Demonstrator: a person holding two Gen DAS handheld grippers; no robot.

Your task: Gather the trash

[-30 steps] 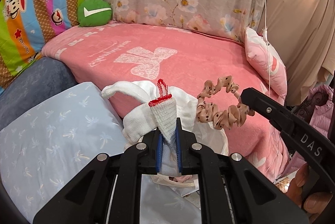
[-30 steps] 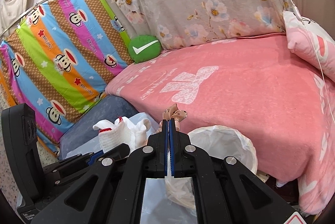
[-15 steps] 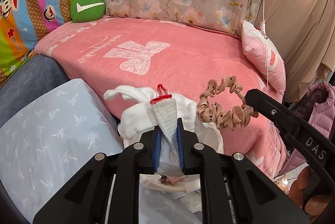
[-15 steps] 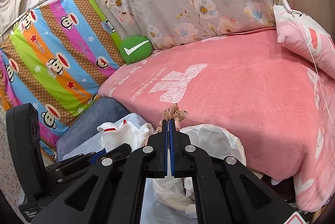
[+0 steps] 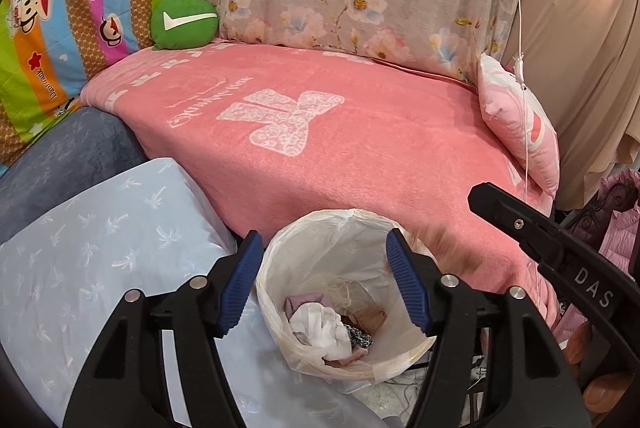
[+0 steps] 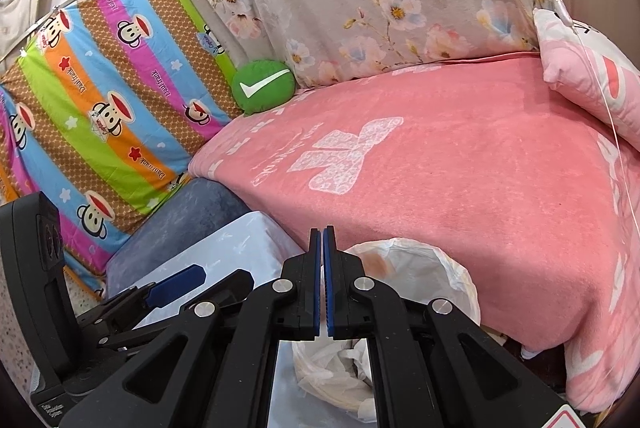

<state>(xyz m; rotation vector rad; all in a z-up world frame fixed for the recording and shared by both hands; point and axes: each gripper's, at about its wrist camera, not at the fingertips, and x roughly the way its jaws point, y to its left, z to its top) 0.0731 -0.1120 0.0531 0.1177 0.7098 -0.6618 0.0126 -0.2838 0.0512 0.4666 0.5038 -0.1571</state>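
The left gripper [image 5: 325, 282] hangs spread wide and empty right above the lined bin [image 5: 280, 268]; the right gripper [image 6: 322, 280], just beside it, is pressed closed on nothing. Cloth scraps [image 5: 320, 324] lie inside below. No trash shows on the bed ahead [image 5: 360, 156], so collecting looks nearly finished.

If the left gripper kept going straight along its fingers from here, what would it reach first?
Most likely the lined trash bin: the left gripper is open, its fingers straddling the bin's mouth, so it would enter toward the white cloth inside. Depth is unclear; the far rim might come first.
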